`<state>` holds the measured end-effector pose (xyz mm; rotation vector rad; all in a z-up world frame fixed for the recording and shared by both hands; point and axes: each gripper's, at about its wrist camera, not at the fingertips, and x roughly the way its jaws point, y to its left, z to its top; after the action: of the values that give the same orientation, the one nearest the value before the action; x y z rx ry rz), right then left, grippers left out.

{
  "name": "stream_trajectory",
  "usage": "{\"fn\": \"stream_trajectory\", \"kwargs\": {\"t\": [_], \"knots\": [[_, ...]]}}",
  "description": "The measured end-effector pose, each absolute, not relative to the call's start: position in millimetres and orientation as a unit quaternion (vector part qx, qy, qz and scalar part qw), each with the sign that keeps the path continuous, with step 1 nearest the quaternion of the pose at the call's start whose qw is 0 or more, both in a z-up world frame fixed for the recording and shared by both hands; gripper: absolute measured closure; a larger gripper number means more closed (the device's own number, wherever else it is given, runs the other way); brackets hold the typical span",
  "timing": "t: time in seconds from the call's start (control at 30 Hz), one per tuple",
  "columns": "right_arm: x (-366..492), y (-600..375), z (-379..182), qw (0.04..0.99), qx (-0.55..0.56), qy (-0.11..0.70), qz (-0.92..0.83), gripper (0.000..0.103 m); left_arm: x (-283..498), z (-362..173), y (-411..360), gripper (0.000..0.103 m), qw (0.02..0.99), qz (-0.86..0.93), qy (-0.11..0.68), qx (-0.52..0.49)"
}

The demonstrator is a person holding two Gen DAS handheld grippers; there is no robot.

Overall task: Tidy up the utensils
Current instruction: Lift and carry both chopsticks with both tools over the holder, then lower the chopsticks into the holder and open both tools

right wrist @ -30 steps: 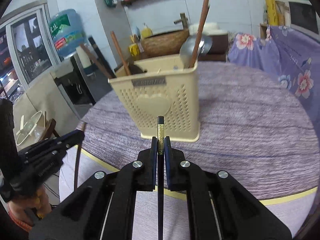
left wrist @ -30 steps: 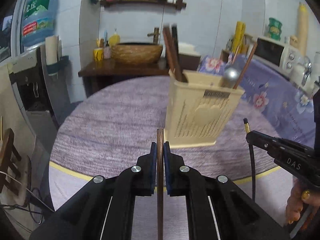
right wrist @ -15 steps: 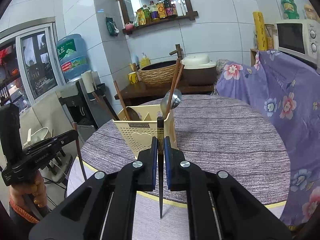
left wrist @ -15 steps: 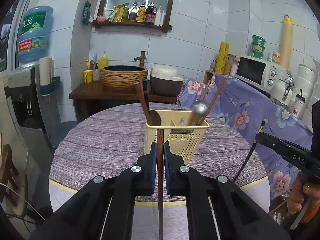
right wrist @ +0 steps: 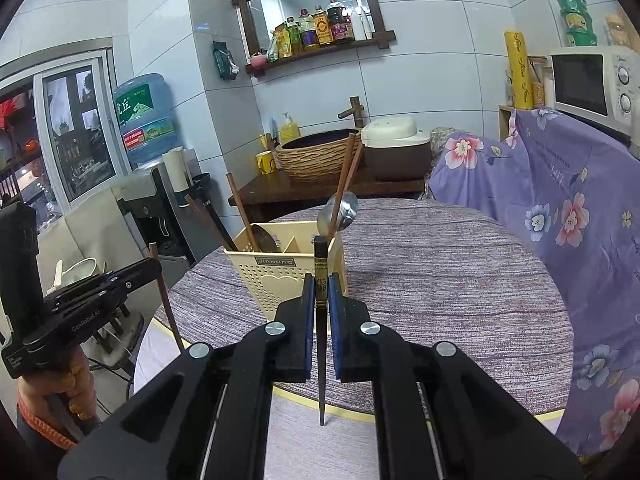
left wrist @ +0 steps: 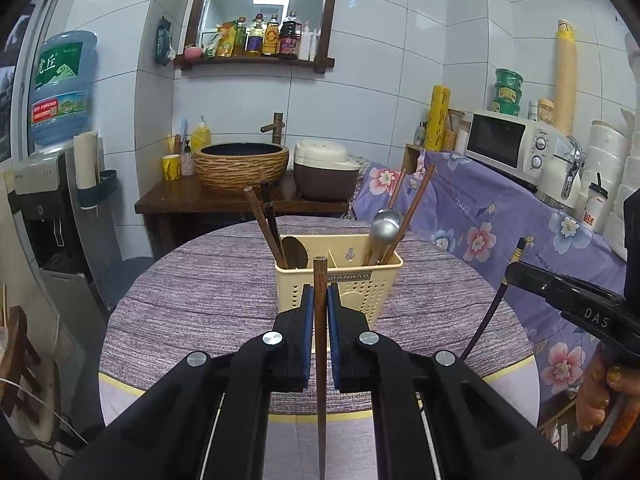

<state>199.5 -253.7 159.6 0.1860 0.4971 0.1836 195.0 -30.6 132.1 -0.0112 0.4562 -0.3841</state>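
Cream utensil holder (left wrist: 340, 280) stands mid-counter (left wrist: 200, 292), holding chopsticks and spoons. Left gripper (left wrist: 319, 312) clamped on brown chopstick (left wrist: 320, 360); right gripper (right wrist: 321, 304) clamped on black chopstick (right wrist: 321, 360). Both held just before the holder.

My left gripper (left wrist: 319, 312) and right gripper (right wrist: 321, 304): black arms, blue pads, silver screws; white lettering on sides; orange cuff (right wrist: 44, 424) on my left wrist

brown chopstick (left wrist: 320, 420) tip cropped, perhaps tapering
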Motion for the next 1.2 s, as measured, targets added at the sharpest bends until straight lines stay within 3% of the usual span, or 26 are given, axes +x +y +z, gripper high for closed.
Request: {"fn": "stream_trajectory", "kwargs": {"t": [0.2,0.6,0.77,1.2], "knots": [[212.1,-248.5,198.7,0.964,0.084,0.225,0.114,0.095,201.7,163.7,-32.0,0.095,0.957,-0.204,0.205,-0.012],[276.5,-231.0,315.3,0.985,0.064,0.131,0.094,0.095,244.9,275.8,-56.6,0.095,0.977,-0.180,0.114,-0.024],[305.4,-217.9,288.7,0.986,0.050,0.141,0.073,0.095,270.6,260.2,-72.2,0.095,0.983,-0.145,0.111,-0.022],[325.0,-210.9,184.3,0.973,0.048,0.213,0.068,0.095,290.7,160.5,-78.2,0.095,0.969,-0.140,0.202,-0.010]]}}
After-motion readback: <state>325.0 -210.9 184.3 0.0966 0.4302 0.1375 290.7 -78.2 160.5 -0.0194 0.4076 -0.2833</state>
